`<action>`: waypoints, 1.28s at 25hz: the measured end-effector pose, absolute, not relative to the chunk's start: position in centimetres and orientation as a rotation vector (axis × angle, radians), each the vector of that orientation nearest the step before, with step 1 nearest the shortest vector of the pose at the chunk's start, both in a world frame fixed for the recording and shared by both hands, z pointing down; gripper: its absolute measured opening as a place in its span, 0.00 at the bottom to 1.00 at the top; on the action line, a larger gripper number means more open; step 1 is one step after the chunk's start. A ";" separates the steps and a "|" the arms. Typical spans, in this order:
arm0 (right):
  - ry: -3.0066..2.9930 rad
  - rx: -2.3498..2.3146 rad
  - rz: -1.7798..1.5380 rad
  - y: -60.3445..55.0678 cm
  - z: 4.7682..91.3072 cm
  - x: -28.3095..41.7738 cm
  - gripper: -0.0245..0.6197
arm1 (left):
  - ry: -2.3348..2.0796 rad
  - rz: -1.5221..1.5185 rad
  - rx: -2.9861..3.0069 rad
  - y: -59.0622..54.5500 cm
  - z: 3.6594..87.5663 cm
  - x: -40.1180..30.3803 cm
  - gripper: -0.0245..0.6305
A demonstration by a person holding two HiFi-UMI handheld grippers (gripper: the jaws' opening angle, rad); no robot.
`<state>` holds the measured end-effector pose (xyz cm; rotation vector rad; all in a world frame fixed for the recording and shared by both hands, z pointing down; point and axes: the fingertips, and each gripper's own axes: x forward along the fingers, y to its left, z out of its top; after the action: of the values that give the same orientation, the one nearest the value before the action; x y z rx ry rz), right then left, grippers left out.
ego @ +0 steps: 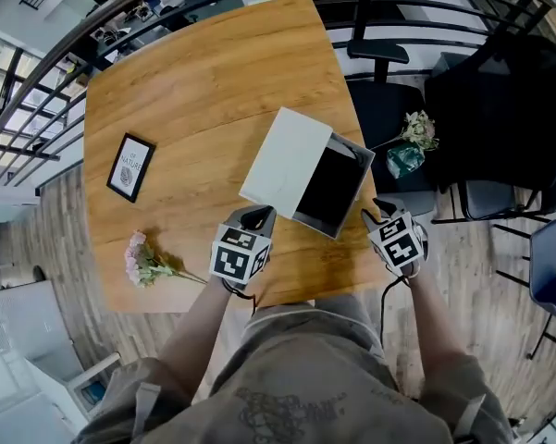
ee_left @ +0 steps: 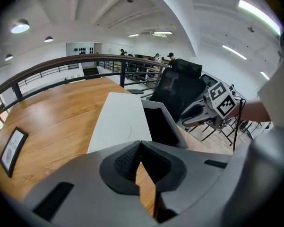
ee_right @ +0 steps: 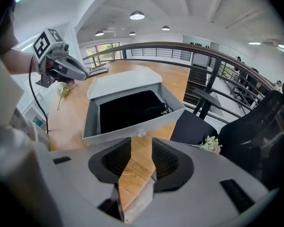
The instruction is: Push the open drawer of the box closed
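Drawer point(ee_right: 132, 126) stood out of the box point(ee_right: 125, 82), facing us near the tabletop point(ego: 194, 91) edge. Left claw point(ee_left: 141, 143) was pinched together, right claw point(ee_right: 142, 142) apart, both empty. We feared a lopsided shove would skid the whole box instead.

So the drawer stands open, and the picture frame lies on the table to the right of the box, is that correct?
Not quite: the head view shows the frame on the table to the left of the box. The drawer does stand open.
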<state>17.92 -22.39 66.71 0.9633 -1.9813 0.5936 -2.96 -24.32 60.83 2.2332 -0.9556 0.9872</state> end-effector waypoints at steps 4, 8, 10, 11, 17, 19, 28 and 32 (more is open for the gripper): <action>-1.994 0.871 0.552 -23.5 67.9 17.4 0.28 | -0.994 1.016 2.175 -25.1 62.2 -3.1 0.06; -1.989 0.787 0.538 -23.7 69.5 17.0 0.28 | -1.018 1.042 2.120 -25.3 63.4 -3.5 0.06; -1.980 0.757 0.539 -23.7 70.2 16.9 0.28 | -1.020 1.031 2.108 -25.3 63.6 -3.5 0.06; -1.981 0.745 0.534 -23.8 70.5 16.7 0.28 | -1.019 1.019 2.104 -25.4 63.5 -3.6 0.06; -1.962 0.683 0.478 -24.2 71.5 15.9 0.19 | -1.028 0.988 2.084 -25.3 63.6 -3.6 0.06; -1.954 0.662 0.473 -24.2 71.6 15.7 0.18 | -1.031 0.979 2.080 -25.3 63.5 -3.7 0.06; -2.046 0.642 0.530 -26.2 69.7 13.4 0.17 | -1.027 0.979 2.070 -25.4 63.5 -3.7 0.06; -2.067 0.613 0.530 -27.3 69.8 10.9 0.17 | -1.036 0.966 2.057 -25.3 63.5 -3.7 0.06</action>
<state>10.90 -27.30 69.81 0.6132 -2.0672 0.5297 -3.69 -25.32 63.49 2.0573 -1.0357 0.9661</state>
